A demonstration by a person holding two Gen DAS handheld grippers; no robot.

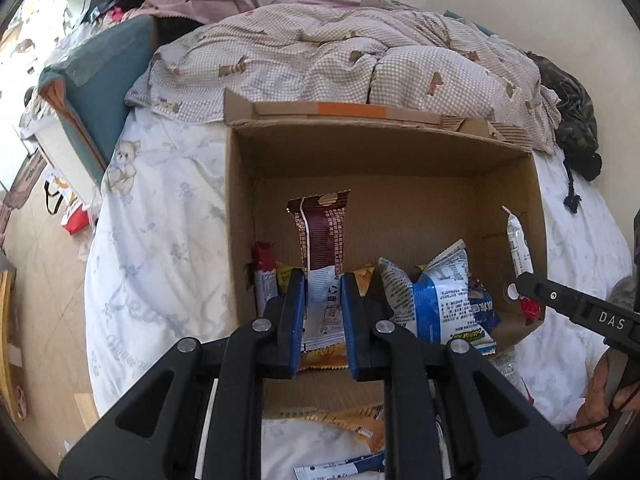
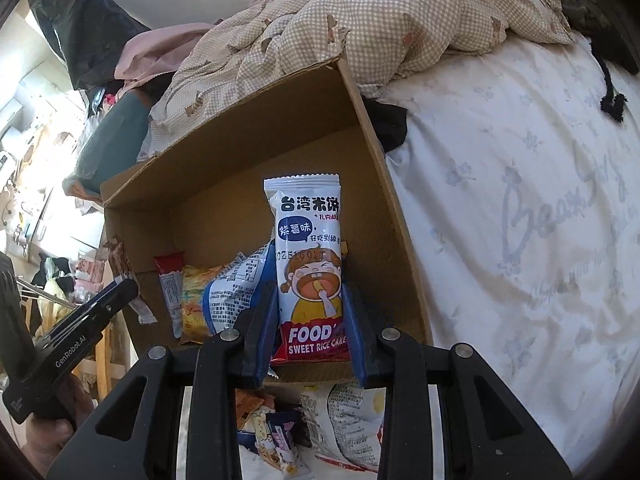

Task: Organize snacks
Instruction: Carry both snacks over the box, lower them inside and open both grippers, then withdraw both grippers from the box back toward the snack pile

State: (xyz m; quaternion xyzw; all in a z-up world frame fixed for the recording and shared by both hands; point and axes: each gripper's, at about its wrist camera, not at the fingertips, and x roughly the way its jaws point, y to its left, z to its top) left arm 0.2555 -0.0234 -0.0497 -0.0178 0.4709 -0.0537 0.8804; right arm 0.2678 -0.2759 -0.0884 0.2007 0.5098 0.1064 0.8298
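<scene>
Brown snack packet: held upright between the blue pads of the left gripper, its dark upper end standing over the open box; jaws clamped on its white lower part.
Sweet rice cake packet: held upright in the right gripper, jaws closed on its red lower band; its sealed top stands in front of the far inner wall.
Cardboard box: open-topped, resting on the white printed bedsheet; both held packets hang over its near half.
Contents: a blue-and-white crinkled bag lies at the middle of the floor; a red-and-white stick packet leans at the left wall; a thin white sachet leans at the right wall. The far floor looks bare.
Loose snacks: several packets lie on the sheet just outside the near wall, not yet boxed.
Step in hand (judged): lowering both packets into the box.
Good practice (judged): carry each packet past the near wall and toward bare floor before letting go; release low so they lie flat, not propped on the blue bag.
Risk (judged): the two grippers stand near each other over one box; release one at a time to avoid a knock.
Surroundings: a checked quilt is bunched behind the box.
</scene>
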